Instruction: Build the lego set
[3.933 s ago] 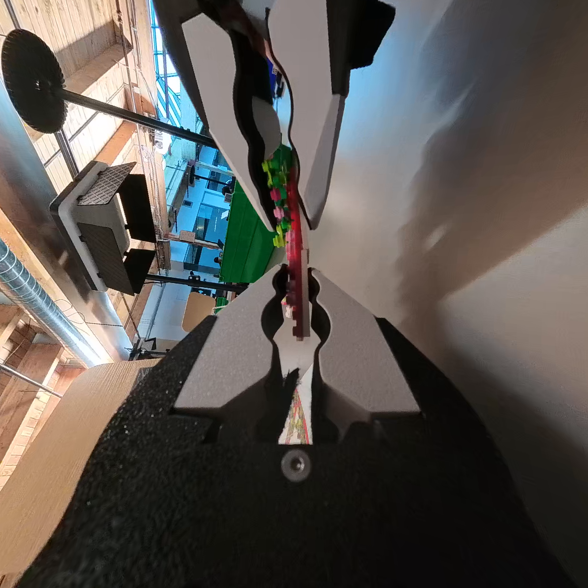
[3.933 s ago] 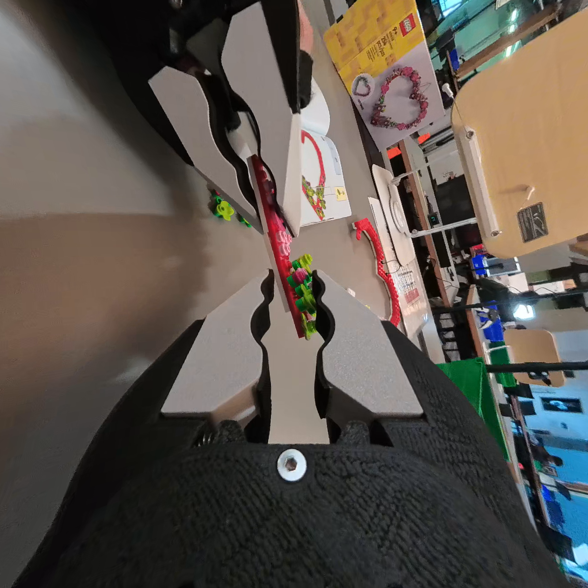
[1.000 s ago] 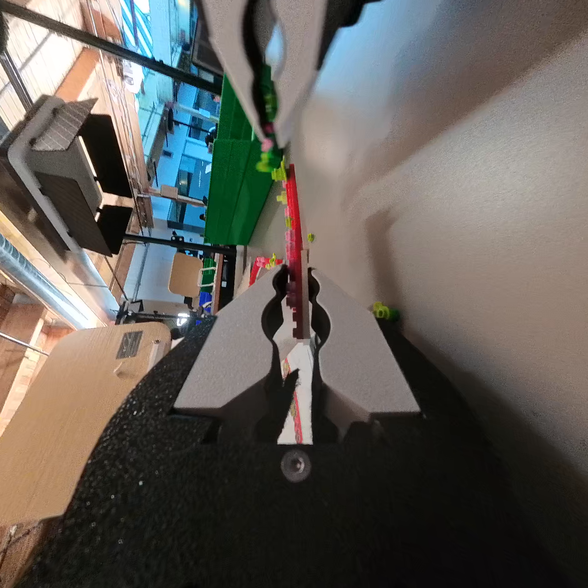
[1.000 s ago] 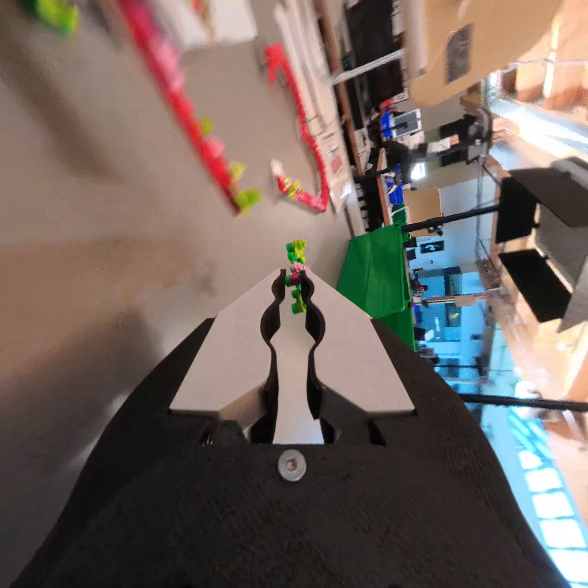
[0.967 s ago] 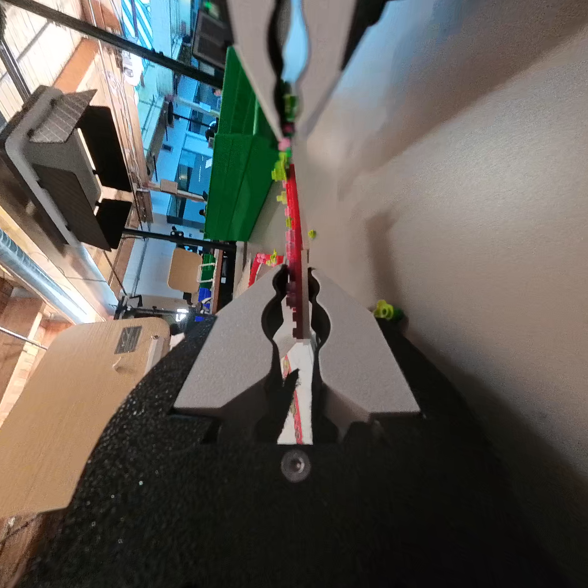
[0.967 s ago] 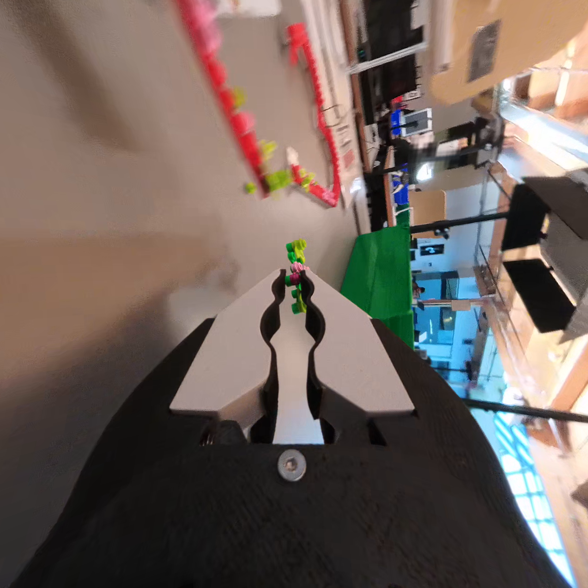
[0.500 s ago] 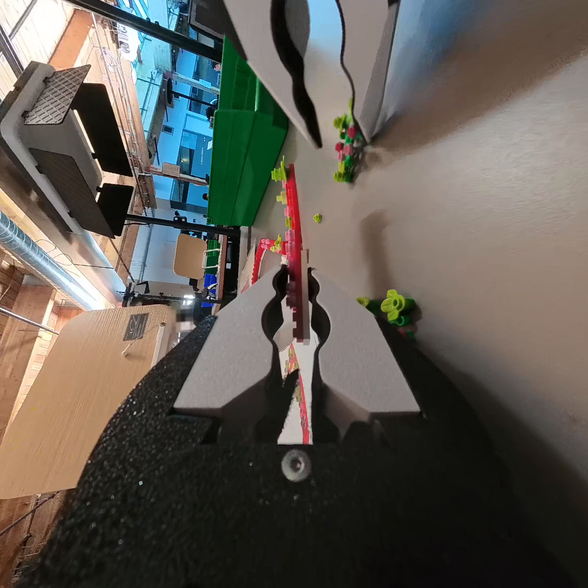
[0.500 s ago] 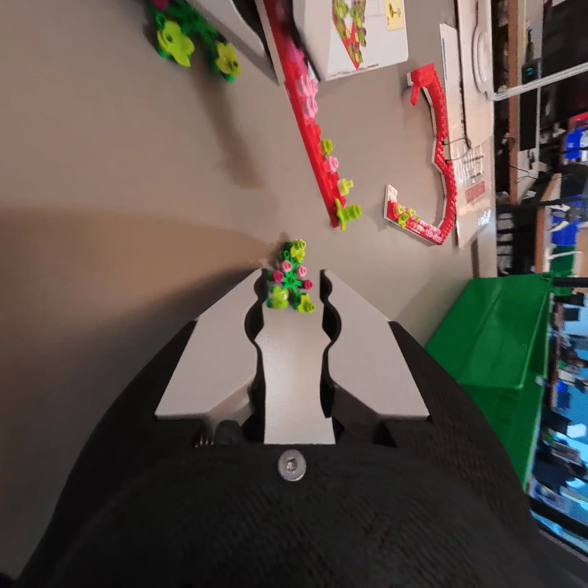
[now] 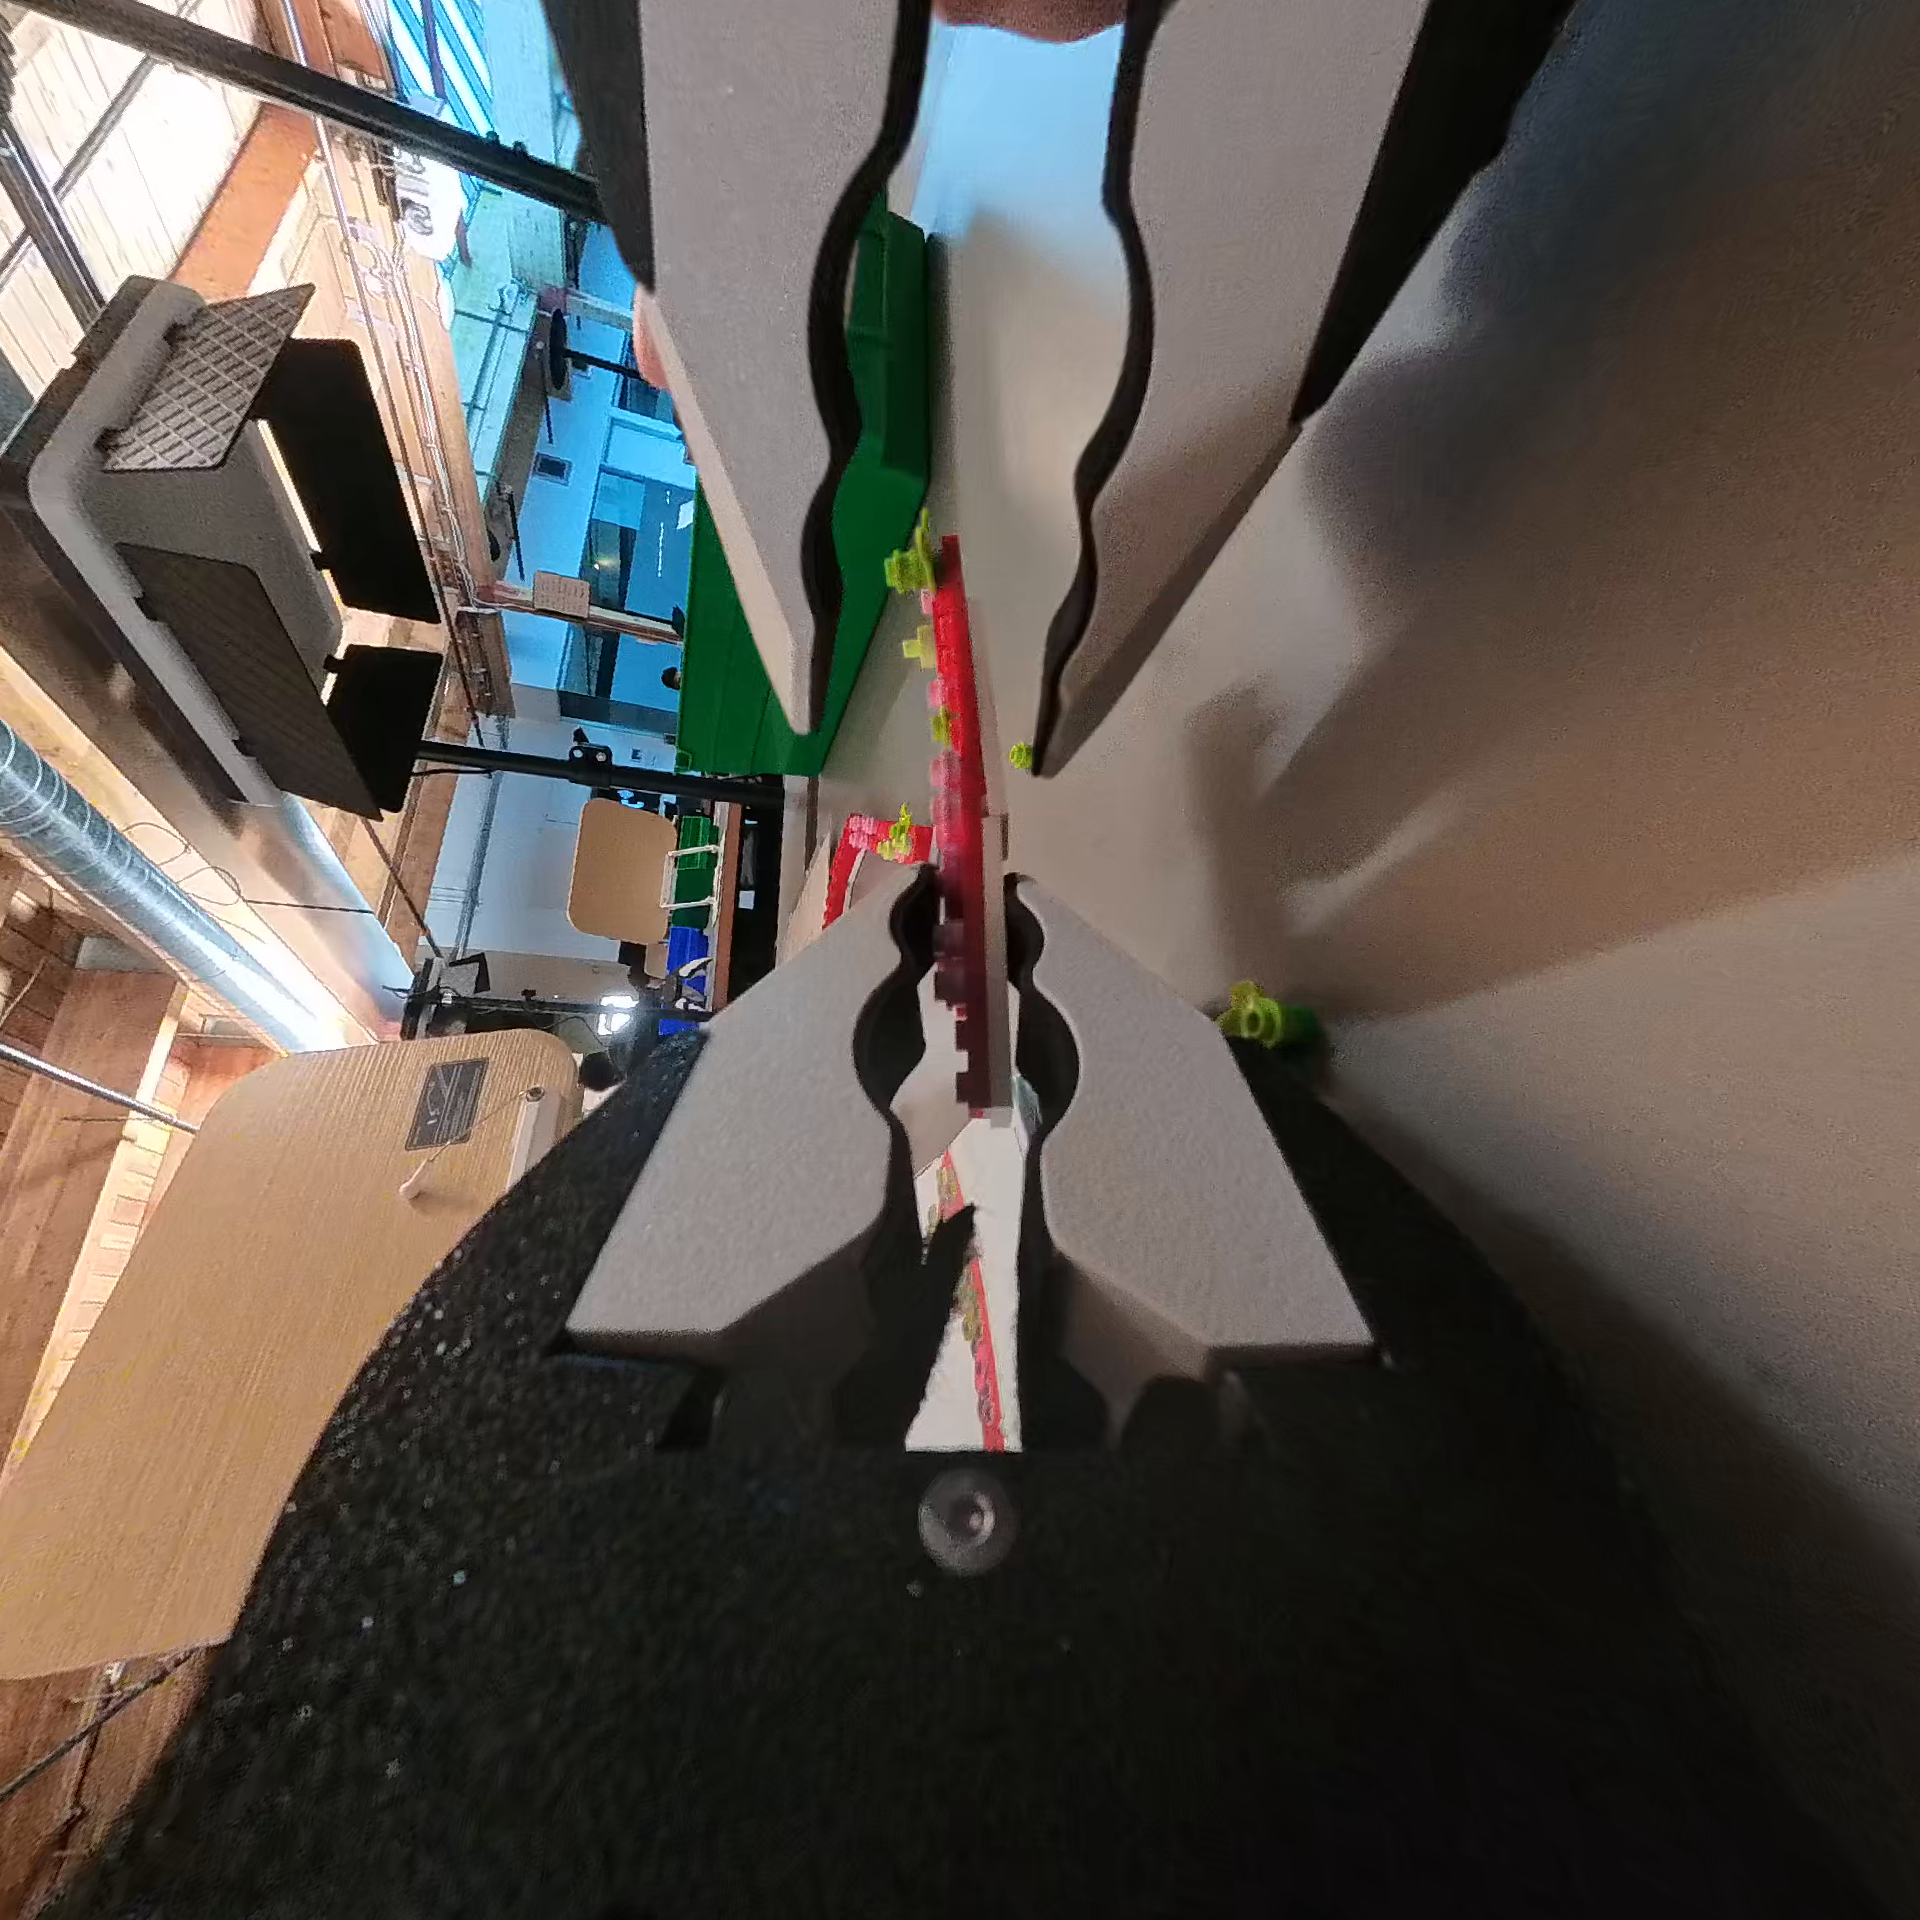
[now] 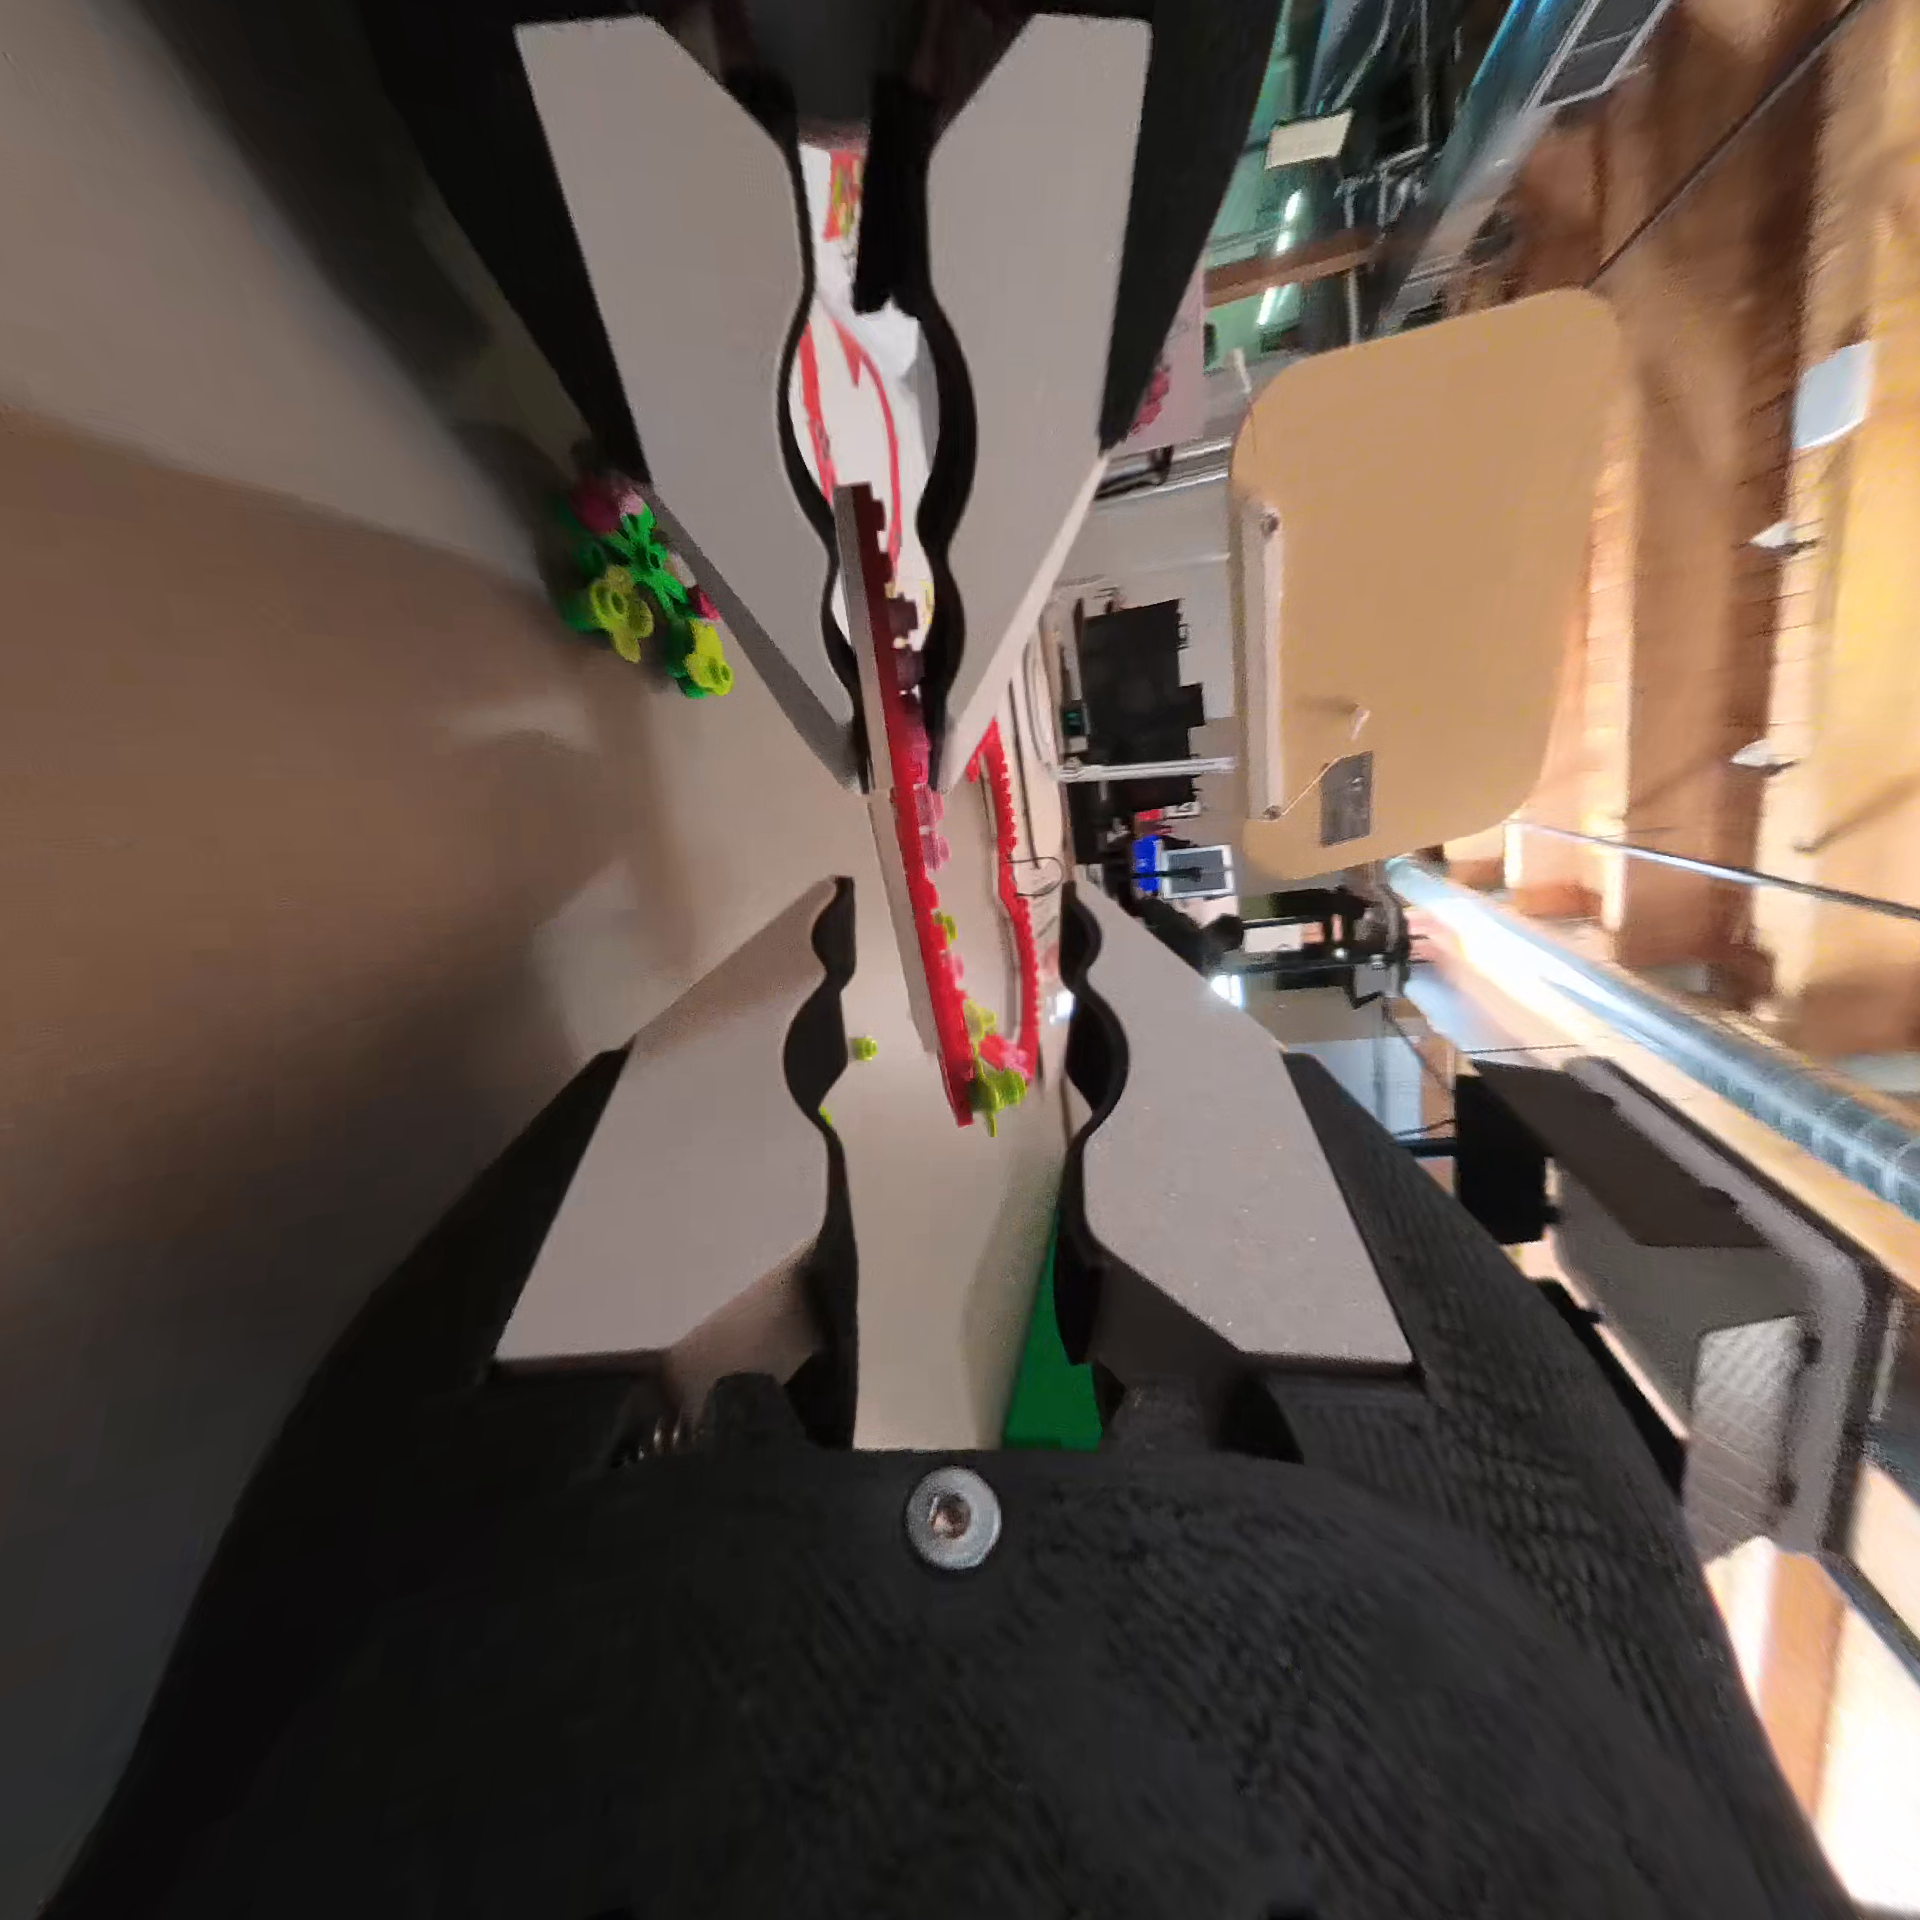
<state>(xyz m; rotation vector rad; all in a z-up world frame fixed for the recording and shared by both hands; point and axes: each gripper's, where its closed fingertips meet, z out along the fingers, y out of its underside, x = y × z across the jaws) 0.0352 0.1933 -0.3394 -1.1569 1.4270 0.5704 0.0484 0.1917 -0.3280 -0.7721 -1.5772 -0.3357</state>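
Observation:
My left gripper is shut on one end of a long red lego strip that carries small pink and lime flower pieces and stands on edge over the beige table. My right gripper is open and faces the left gripper head-on. The far end of the red strip lies between the right gripper's open fingers, apart from both. In the left wrist view the right gripper fills the top, with its jaws spread.
A green and lime flower cluster lies on the table beside the left gripper. A small lime piece lies loose. A curved red lego piece, an instruction booklet and a green bin lie beyond. A wooden chair stands off the table.
My right gripper opened and left its flower cluster on the table. It then swung round to face the left gripper, open around the strip's far end. The left gripper kept hold of the strip.

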